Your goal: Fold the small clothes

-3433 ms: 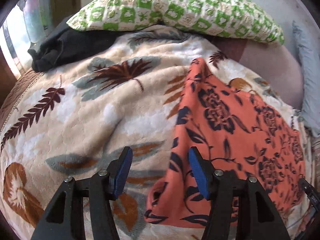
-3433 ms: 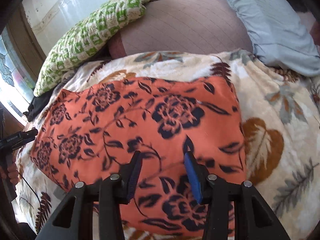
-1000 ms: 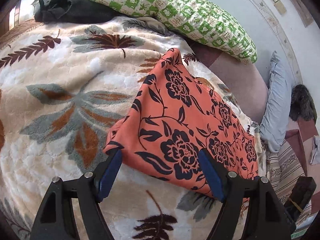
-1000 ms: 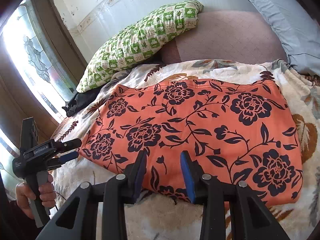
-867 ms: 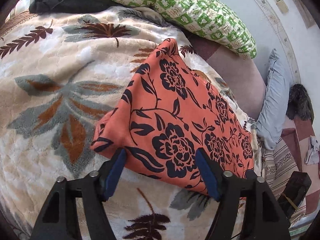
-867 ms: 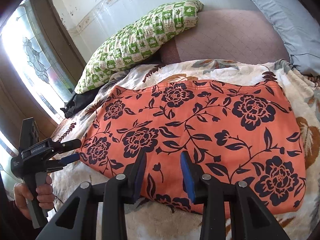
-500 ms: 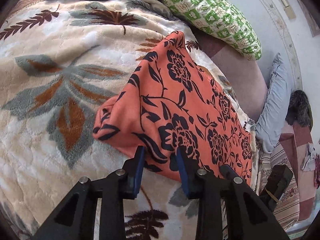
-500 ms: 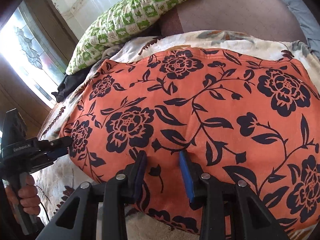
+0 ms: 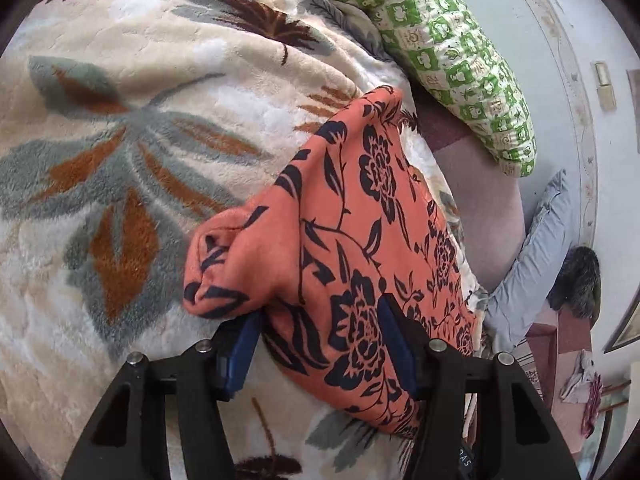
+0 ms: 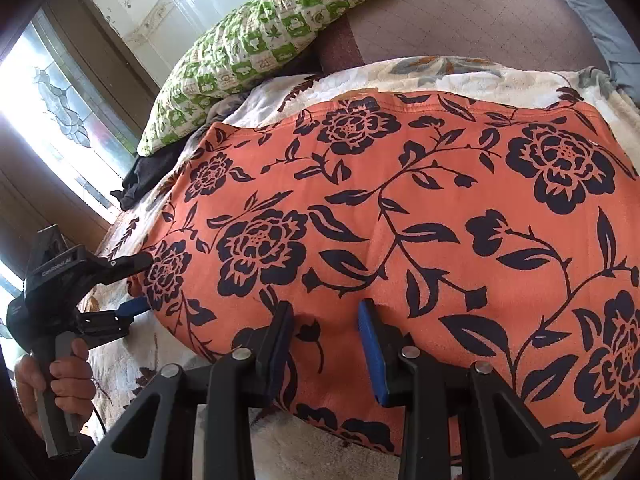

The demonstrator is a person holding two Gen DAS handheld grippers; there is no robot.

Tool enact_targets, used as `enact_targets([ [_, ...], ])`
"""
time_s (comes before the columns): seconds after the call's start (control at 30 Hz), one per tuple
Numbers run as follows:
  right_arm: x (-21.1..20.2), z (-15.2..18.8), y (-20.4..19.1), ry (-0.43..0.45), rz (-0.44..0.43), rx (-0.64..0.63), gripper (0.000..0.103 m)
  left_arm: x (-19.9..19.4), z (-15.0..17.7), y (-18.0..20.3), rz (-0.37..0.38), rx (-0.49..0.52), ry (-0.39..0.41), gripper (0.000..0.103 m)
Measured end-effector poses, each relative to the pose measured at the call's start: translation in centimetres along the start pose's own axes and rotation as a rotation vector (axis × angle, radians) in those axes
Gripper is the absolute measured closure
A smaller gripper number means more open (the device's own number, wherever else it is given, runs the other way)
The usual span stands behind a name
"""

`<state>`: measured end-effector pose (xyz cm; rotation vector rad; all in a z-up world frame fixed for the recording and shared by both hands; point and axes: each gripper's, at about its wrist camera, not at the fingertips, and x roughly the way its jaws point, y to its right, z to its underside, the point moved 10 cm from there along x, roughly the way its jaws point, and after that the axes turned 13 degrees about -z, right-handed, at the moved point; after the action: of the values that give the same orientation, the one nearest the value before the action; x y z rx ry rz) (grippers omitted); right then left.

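An orange cloth with dark navy flowers (image 10: 420, 208) lies spread on a leaf-patterned blanket (image 9: 132, 152); it also shows in the left wrist view (image 9: 348, 232). My left gripper (image 9: 320, 336) has its jaws around the cloth's near left corner, which bunches up between the blue pads; it also shows from the side in the right wrist view (image 10: 140, 284). My right gripper (image 10: 326, 332) holds the near edge of the cloth between its blue pads, with a fold raised between them.
A green-and-white checked pillow (image 10: 264, 36) and a mauve cushion (image 10: 460, 20) lie at the head of the bed. A pale blue pillow (image 9: 536, 248) is at the right. A black garment (image 10: 148, 172) lies by the window on the left.
Both grippers moved in from above the near edge and closed onto the cloth. The left corner has been pushed up and bunched. The left jaws stand wider now than half a second ago.
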<state>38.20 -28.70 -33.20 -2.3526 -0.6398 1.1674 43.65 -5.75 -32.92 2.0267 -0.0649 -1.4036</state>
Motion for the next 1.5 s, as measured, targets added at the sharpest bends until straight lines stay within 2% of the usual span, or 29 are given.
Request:
enact_targets([
  [0.1,-0.1,0.0,0.0,0.002,-0.004,-0.006,0.066,0.1,-0.1,0.3,0.013,-0.002,0.011,0.046],
  [0.17,-0.1,0.0,-0.1,-0.001,-0.003,-0.013,0.066,-0.3,-0.3,0.9,0.041,0.012,0.031,0.076],
  [0.2,-0.1,0.0,-0.1,-0.004,-0.003,-0.016,0.066,-0.7,-0.4,1.3,0.051,0.032,0.047,0.079],
  [0.27,0.0,0.0,-0.1,-0.005,-0.002,-0.019,0.066,-1.0,-0.6,2.2,0.055,0.082,0.074,0.080],
  [0.5,0.1,0.0,-0.2,-0.001,0.000,-0.026,0.066,-2.1,-0.3,3.5,0.121,0.137,0.112,0.081],
  [0.6,0.1,0.1,-0.3,-0.003,0.010,-0.043,0.066,-4.6,-0.7,4.5,0.138,0.220,0.194,0.081],
  [0.63,0.1,0.1,-0.3,-0.003,0.015,-0.050,0.066,-5.5,-1.2,4.5,0.126,0.235,0.237,0.078],
  [0.7,0.2,0.2,-0.4,-0.005,0.023,-0.061,0.066,-6.6,-2.1,3.3,0.096,0.199,0.279,0.070],
  [0.77,0.2,0.2,-0.4,-0.006,0.026,-0.065,0.066,-6.7,-2.6,1.2,0.040,0.129,0.276,0.052],
  [0.8,0.2,0.1,-0.4,-0.007,0.027,-0.066,0.066,-6.3,-2.5,0.0,-0.013,0.101,0.258,0.047],
  [0.9,0.4,0.0,-0.4,-0.008,0.033,-0.072,0.066,-5.6,-1.5,-2.5,-0.079,0.029,0.191,0.041],
  [0.93,0.4,0.0,-0.4,-0.008,0.034,-0.075,0.066,-5.1,-0.8,-3.3,-0.123,0.014,0.157,0.033],
  [0.97,0.4,0.0,-0.3,-0.007,0.036,-0.077,0.066,-4.6,-0.1,-3.8,-0.130,-0.009,0.114,0.030],
  [1.07,0.5,-0.1,-0.4,-0.001,0.039,-0.077,0.066,-2.4,2.6,-3.4,-0.074,-0.034,0.003,0.027],
  [1.13,0.5,-0.1,-0.3,0.004,0.035,-0.071,0.066,-2.1,2.4,-2.4,-0.072,0.001,0.038,0.021],
  [1.2,0.5,-0.1,-0.3,0.006,0.026,-0.065,0.066,-1.5,1.7,-1.5,-0.030,-0.007,0.052,0.021],
  [1.5,0.1,-0.2,0.0,0.026,-0.018,-0.034,0.066,-0.2,-1.5,-0.7,0.065,-0.073,0.096,0.022],
])
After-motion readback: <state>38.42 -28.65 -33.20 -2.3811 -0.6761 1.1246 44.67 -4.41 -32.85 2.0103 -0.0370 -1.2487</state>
